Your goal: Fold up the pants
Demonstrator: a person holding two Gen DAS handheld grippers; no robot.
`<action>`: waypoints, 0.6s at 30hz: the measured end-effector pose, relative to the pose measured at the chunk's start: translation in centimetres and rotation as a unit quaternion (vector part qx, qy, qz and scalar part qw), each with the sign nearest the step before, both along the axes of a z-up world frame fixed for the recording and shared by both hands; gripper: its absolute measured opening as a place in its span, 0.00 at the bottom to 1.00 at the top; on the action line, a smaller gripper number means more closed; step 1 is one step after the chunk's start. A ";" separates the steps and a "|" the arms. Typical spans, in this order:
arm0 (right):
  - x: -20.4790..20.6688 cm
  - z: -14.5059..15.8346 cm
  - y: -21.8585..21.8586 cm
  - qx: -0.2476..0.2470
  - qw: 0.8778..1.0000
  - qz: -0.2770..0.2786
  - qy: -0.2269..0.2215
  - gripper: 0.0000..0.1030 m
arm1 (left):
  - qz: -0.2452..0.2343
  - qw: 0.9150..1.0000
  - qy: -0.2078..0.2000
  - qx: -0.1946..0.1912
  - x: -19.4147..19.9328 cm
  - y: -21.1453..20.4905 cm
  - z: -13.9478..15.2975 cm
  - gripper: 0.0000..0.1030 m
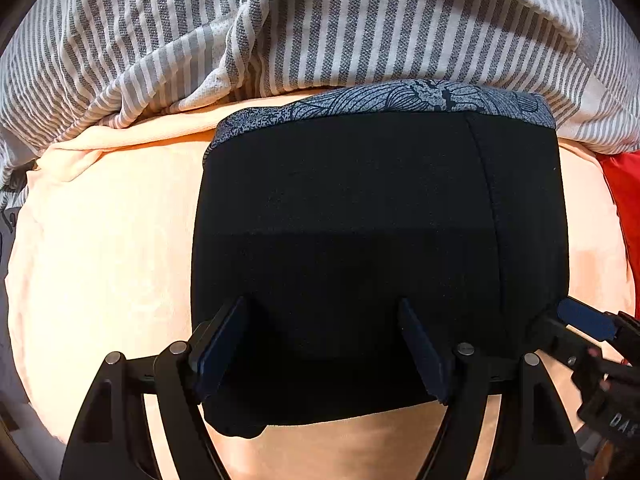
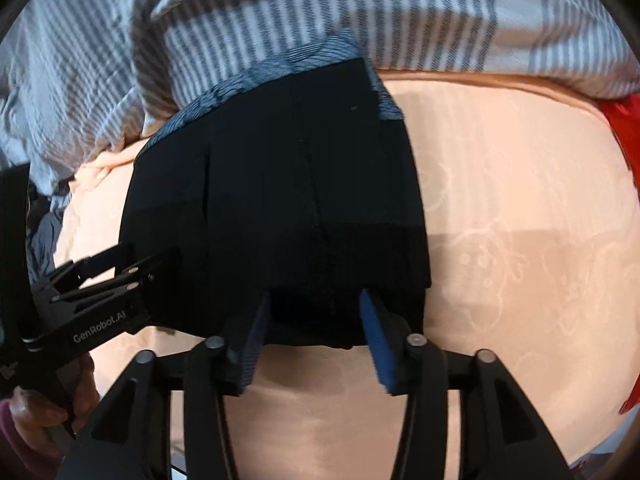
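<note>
With the folded black pants (image 1: 360, 240) lying mid-bed on the peach sheet (image 1: 100, 260), my left claw (image 1: 324, 344) and right claw (image 2: 316, 336) both gape over the near edge, so dragging either could undo the fold.

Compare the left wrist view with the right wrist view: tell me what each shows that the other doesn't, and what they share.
Only the left wrist view shows the left gripper's own open fingers head-on over the near edge of the folded pants, with the right gripper entering from the side.

Only the right wrist view shows a hand holding the other gripper, and the right gripper's fingers, open at the pants' near edge.

Both show the black pants with a patterned waistband, the peach sheet, the striped blanket and some red fabric.
</note>
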State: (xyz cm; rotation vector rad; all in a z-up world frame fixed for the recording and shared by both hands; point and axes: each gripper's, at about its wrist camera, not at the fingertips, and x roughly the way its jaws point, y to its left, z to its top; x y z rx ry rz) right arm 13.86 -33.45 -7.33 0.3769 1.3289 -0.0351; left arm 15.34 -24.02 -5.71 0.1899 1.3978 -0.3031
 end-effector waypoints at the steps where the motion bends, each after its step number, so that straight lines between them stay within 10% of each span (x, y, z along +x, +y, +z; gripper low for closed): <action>1: 0.0 0.0 0.1 -0.001 1.000 0.002 0.000 0.55 | 0.000 1.000 0.002 0.000 0.1 0.0 0.0 0.76; 18: -2.1 0.6 -3.7 0.049 0.998 -0.041 0.022 0.56 | 0.019 1.000 0.007 -0.003 2.1 3.0 2.4 0.76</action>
